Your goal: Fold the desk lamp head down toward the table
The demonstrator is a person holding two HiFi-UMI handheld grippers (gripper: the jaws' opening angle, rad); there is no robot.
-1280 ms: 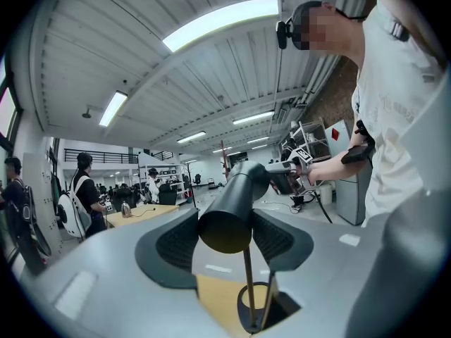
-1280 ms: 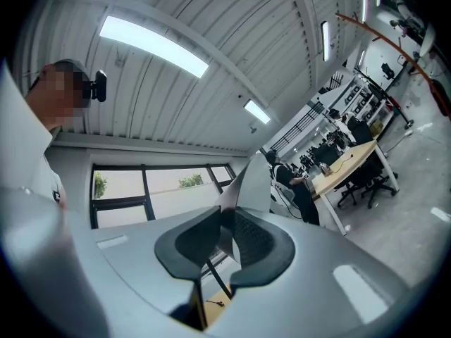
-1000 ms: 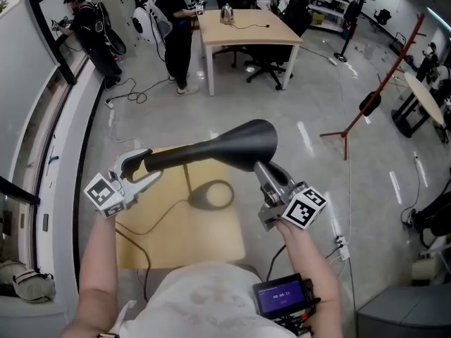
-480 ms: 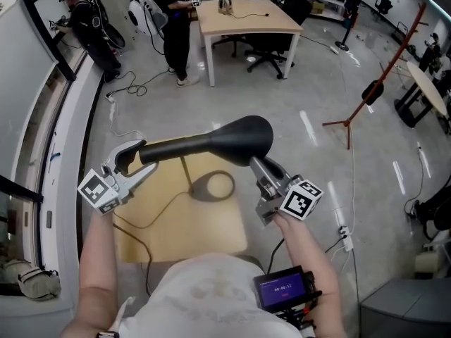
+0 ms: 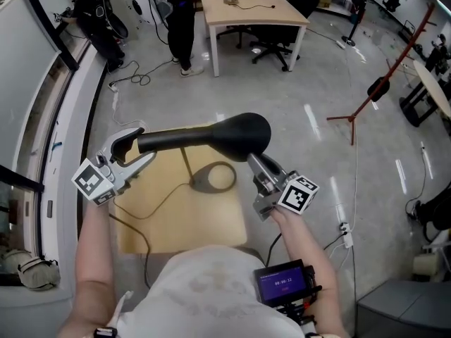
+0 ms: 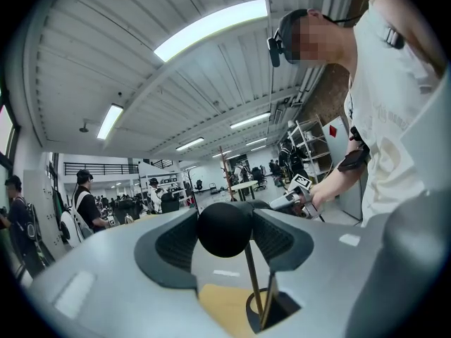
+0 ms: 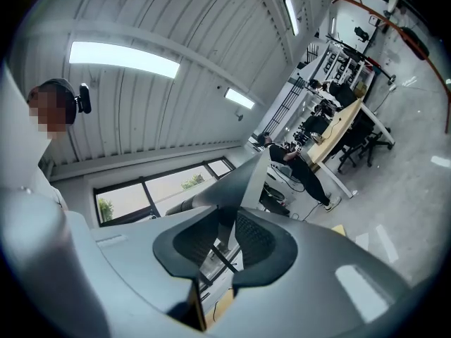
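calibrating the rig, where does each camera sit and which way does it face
Head view: on the head, facing down at lamp head, table; forearms, left gripper, right gripper show.
Left gripper view: rides it, faces along jaws clamping lamp neck; torso shows.
Right gripper view: rides it, jaws just opening around lamp head's rim; wearer's head shows.
Shared: head, left gripper views show right gripper.

Head view: from above, facing steeply down, near the tabletop and desk lamp.
Left gripper view: level along its jaws, lamp's tail end close to the lens.
Right gripper view: tilted slightly upward, lamp head close.
Shared by all three: the desk lamp.
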